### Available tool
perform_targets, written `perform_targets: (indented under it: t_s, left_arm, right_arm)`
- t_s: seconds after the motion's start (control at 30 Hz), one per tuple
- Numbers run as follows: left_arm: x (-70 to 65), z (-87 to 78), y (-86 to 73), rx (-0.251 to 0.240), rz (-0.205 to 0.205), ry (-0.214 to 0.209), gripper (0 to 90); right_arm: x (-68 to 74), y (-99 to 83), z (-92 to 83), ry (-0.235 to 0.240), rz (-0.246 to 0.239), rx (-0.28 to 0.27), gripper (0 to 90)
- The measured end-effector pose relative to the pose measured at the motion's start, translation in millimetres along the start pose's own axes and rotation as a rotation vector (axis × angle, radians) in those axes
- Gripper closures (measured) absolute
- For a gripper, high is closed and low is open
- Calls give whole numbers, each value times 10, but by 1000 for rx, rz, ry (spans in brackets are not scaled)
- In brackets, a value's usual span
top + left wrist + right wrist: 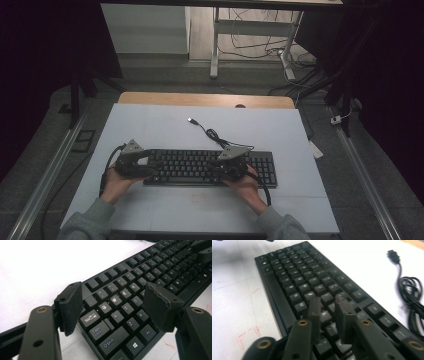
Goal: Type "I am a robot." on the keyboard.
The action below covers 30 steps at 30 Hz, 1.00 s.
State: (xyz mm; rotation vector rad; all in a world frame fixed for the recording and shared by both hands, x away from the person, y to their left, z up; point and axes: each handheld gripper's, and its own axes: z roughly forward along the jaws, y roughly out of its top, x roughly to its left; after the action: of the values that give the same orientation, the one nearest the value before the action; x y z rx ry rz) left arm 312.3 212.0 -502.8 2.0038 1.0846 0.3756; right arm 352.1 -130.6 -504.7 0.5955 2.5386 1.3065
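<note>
Keyboard (pixel 210 167) lies flat at the lower centre of the high view, on the white table (pixel 150 130), both grippers over it.

Left gripper (pixel 113 306) hangs spread wide above the Q and W keys; right gripper (pixel 328 315) has its jaws a narrow gap apart over the blurred keys, seemingly pinching nothing. Black cable (pixel 212 134) trails toward the upper centre, ending in a plug (pixel 191 120).

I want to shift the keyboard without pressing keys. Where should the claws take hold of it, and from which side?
Grip the keyboard by its short ends, left claw from the left, right claw from the right. It lies flat, long and thin, so its low side edges are probably the only key-free hold. Its cable trails off the far edge; avoid that side.
</note>
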Motion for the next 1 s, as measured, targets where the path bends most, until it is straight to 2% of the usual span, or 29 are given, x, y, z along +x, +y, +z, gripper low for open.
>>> perform_targets:
  t_s: [0.13, 0.3, 0.57, 0.8, 1.0]
  left_arm:
    - [-3, -1, 0, 0, 0, 0, 318]
    - [-3, -1, -1, 0, -1, -1, 317]
    - [-7, -4, 0, 0, 0, 0, 317]
    - [-1, -4, 0, -2, -7, -3, 313]
    - [-9, -14, 7, -9, -23, -19, 312]
  right_arm:
    - [-51, -21, -83, -19, 23, -27, 645]
    - [-98, -79, -178, -42, 42, -29, 572]
    - [-181, -217, -434, -88, 71, -51, 486]
    - [-236, -332, -600, -117, 97, -46, 441]
    - [-247, -378, -642, -122, 102, -44, 430]
